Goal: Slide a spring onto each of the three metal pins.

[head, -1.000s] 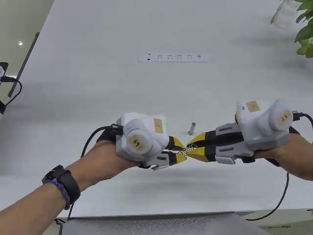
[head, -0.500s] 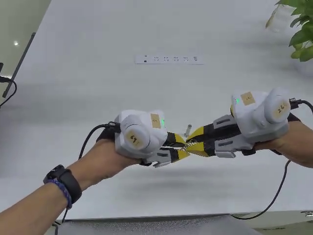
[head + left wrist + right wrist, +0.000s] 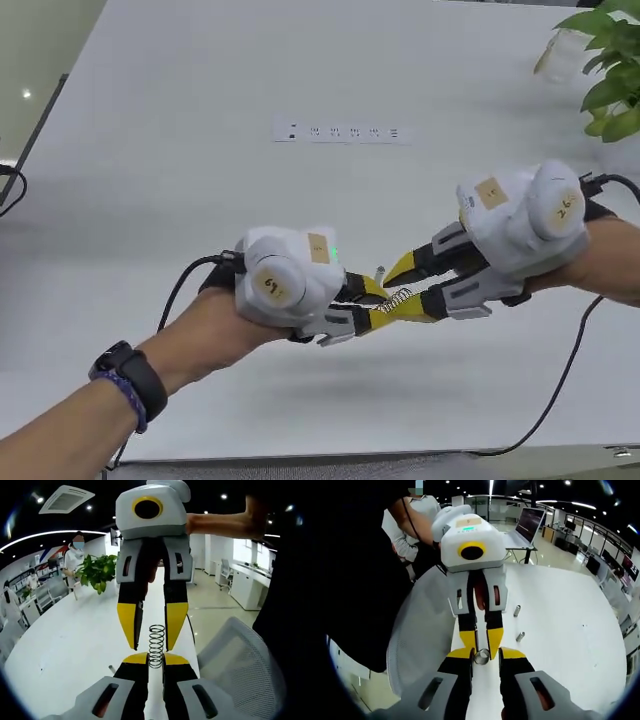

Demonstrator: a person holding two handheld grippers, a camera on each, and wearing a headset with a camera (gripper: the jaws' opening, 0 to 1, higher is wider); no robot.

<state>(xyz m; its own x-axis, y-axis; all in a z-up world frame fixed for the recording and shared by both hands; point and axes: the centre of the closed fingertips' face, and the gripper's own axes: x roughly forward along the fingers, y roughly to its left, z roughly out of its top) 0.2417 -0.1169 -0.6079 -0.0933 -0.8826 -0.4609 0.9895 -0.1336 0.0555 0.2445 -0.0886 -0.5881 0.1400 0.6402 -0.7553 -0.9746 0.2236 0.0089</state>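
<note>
left claw (image 3: 155, 658): clamped tight on the lower end of the spring (image 3: 156, 644); held in the left hand (image 3: 210, 325)
right claw (image 3: 486, 654): jaws parted, straddling the spring's free end, tips facing the left claw's tips; held in the right hand (image 3: 600, 265)
spring: in the air between the two claws, above the counter (image 3: 200, 170) close to its near edge, most coils bare
pins: one pin (image 3: 517, 610) and a second (image 3: 520, 636) stand on the counter just beyond the claws, apart from the spring
power strip (image 3: 342, 132): mid-counter, well apart from the claws
plant (image 3: 610, 70): by the far right corner
watch (image 3: 125, 372): on left wrist, over the near edge
</note>
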